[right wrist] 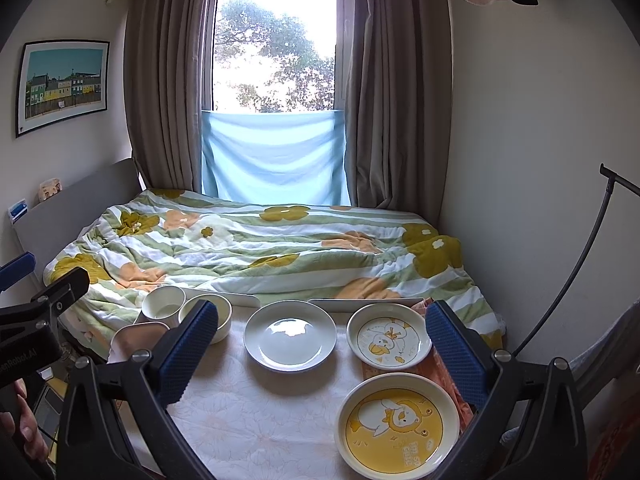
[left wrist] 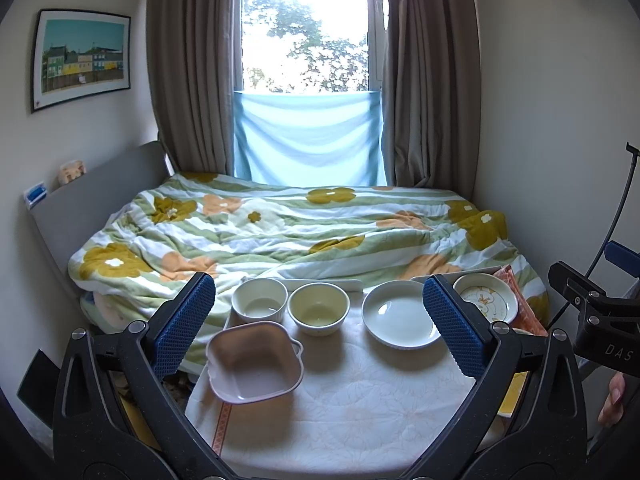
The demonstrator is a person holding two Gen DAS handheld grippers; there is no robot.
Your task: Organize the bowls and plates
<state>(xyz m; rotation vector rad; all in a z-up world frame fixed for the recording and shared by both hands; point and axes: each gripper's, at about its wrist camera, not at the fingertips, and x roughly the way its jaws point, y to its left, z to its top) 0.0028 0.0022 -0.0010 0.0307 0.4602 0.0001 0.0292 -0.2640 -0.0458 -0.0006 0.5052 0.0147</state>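
Three bowls and three plates sit on a table (right wrist: pixel 248 412) covered with a pale flower-printed cloth, in the lower half of both views. At lower left of the left wrist view lies a square pink bowl (left wrist: pixel 255 362) with small handles, tilted toward the camera. Above it, side by side, stand a white round bowl (left wrist: pixel 259 299) and a cream round bowl (left wrist: pixel 319 308), both upright and close together. Right of them, near the frame's centre, rests a plain white plate (left wrist: pixel 401 315). Further right, partly behind a blue pad, is a small duck-print plate (left wrist: pixel 485 297); the right wrist view shows it at centre right, and below it a larger yellow plate (right wrist: pixel 397 423) with a cartoon chick, at the bottom right. Both printed plates rest partly on an orange cloth (right wrist: pixel 442 376).

The left gripper (left wrist: pixel 319 322) hangs over the table with its fingers spread wide, holding nothing. The right gripper (right wrist: pixel 322 354) likewise has its fingers wide apart and bare. Behind the table, across the middle of both frames, lies a flowered quilt (left wrist: pixel 280 228).
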